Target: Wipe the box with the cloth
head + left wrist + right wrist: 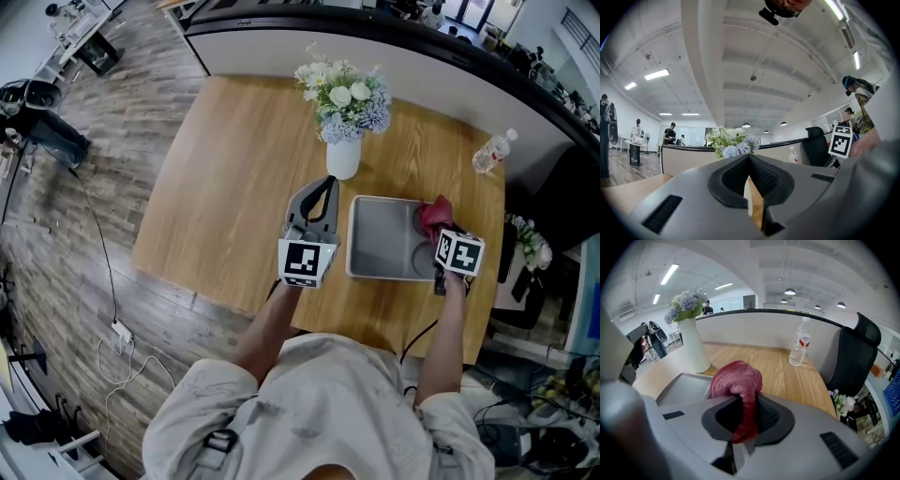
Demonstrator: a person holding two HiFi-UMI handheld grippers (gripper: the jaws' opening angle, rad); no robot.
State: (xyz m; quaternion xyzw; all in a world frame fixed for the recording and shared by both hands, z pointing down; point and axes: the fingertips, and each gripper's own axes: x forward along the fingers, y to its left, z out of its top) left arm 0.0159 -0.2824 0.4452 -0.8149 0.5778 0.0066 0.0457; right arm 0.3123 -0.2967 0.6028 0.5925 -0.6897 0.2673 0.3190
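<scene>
Clamped in the right gripper [745, 416]: a crumpled dark-red terry cloth [737, 378], jaws pinching one fold, the rest bunched above the tips. Poised at the right end of the shallow grey rectangular plastic box [380, 246], itself lying on the light wooden table [234, 169] just in front of a white ceramic vase of pale flowers [343, 155]. Hard to say from the head view whether brushing the rim or hanging just above it. Left gripper [322, 192] just beside the box's left edge, tips pressed together on nothing, tilted up toward the ceiling.

Probably the very start of the wipe: cloth brought to the box, no visible press on the floor of it yet.

Next, likely: lower until the bunched cloth flattens against the grey surface, then sweep leftward along it. Keep the pinch firm. Consider bracing the left edge with the idle gripper, since a light box may slide. Mind the vase close behind.
</scene>
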